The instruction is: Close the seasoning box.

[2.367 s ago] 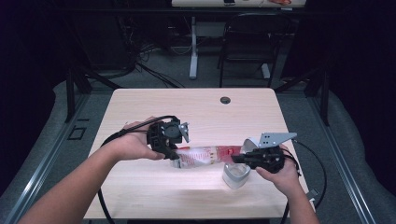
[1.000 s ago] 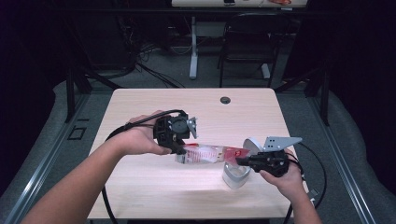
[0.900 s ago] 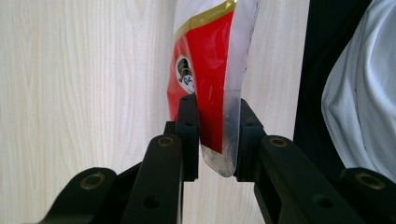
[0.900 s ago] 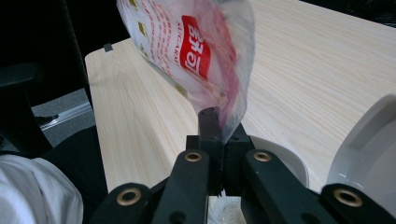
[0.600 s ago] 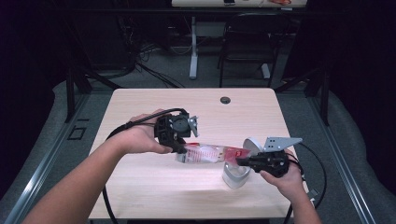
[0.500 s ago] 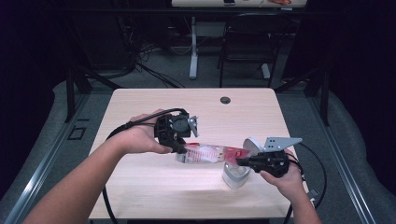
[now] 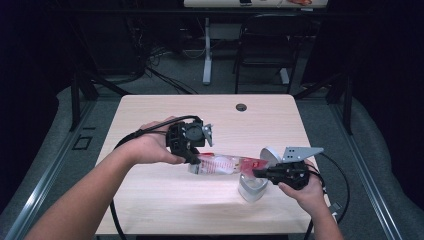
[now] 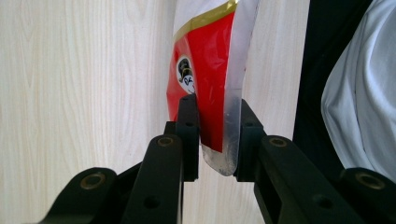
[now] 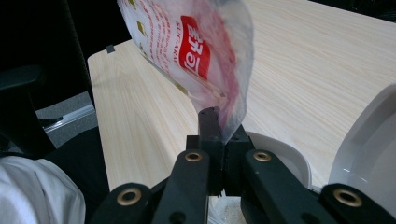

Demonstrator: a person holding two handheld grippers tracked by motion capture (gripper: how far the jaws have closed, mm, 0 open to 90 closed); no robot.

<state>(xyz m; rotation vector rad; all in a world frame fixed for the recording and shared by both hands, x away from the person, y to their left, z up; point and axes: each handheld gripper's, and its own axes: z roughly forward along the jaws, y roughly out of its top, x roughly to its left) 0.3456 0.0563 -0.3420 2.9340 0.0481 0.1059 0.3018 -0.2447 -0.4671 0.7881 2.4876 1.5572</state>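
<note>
A clear plastic bag with red print [image 7: 225,164] hangs stretched between both grippers, just above the light wooden table [image 7: 165,195]. My left gripper [image 7: 196,159] is shut on its left end. In the left gripper view the jaws [image 8: 215,109] pinch the bag's red and clear edge [image 8: 210,70]. My right gripper [image 7: 259,173] is shut on the other end, and in the right gripper view its tips [image 9: 222,123] clamp a corner of the bag [image 9: 196,42]. A white container [image 7: 251,189] stands directly below the right gripper.
The white container's curved wall [image 9: 369,149] rises close beside the right jaws. A small round grommet hole [image 7: 241,107] sits near the table's far edge. Beyond the table stand a chair and a desk leg. Cables trail from both grippers off the table's near side.
Since the earliest frame my left gripper has raised its end of the bag slightly and shifted right. Over the last second neither hand nor the bag has moved.
</note>
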